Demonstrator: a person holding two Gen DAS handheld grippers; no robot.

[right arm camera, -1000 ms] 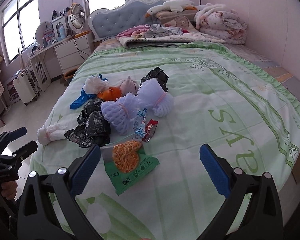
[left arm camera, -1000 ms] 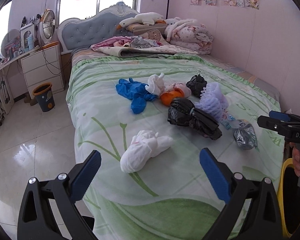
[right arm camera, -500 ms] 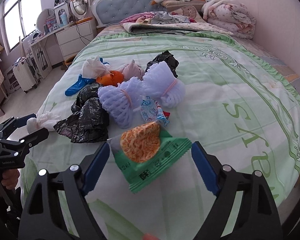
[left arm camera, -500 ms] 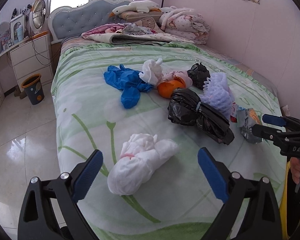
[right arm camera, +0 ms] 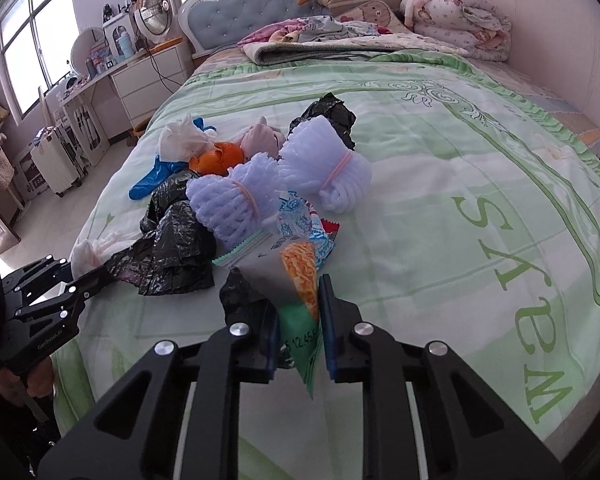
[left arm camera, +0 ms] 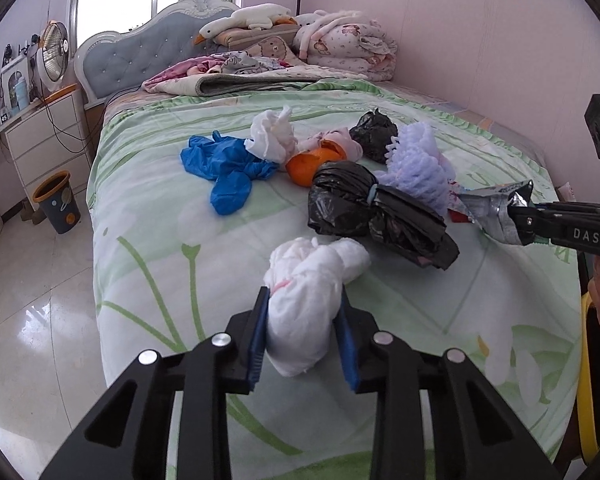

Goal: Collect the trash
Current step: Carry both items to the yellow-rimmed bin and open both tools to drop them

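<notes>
Broadly, the bed [left arm camera: 148, 208] with its green floral cover fills both views, and the trash lies in a loose heap across its middle. Furthest in that heap sit the blue gloves [left arm camera: 224, 168], a crumpled white tissue [left arm camera: 270, 138], an orange peel [left arm camera: 314, 162] and a small black bag [left arm camera: 374, 134]; nearer come 2 lilac foam nets [right arm camera: 236, 208], and a large black bag [left arm camera: 376, 216] lies near the foot, just to the left of the nets as the right wrist camera sees it.

Both tongs are clamped on something. The left gripper [left arm camera: 302, 332] has its blue pads pressed on either side of a white tissue bundle [left arm camera: 310, 292], whose far end reaches toward the large black bag; whether the bundle is off the cover yet I cannot tell. The right gripper [right arm camera: 298, 332] pinches a green snack wrapper [right arm camera: 302, 280] by its near edge, and its orange-printed end points at the foil scraps beside the nets. From the left wrist view that wrapper juts out of the right tool's tip above the cover.

So the step in hand looks like the grasp of the first 2 pieces, 1 per hand. A small bin [left arm camera: 56, 204] stands on the floor far to the left, and a yellow rim [left arm camera: 586, 380] shows at the near right edge, possibly a closer container. Next, I judge, both pieces should be lifted clear and carried to a bin without snagging the large black bag, then released before returning for the heap.
</notes>
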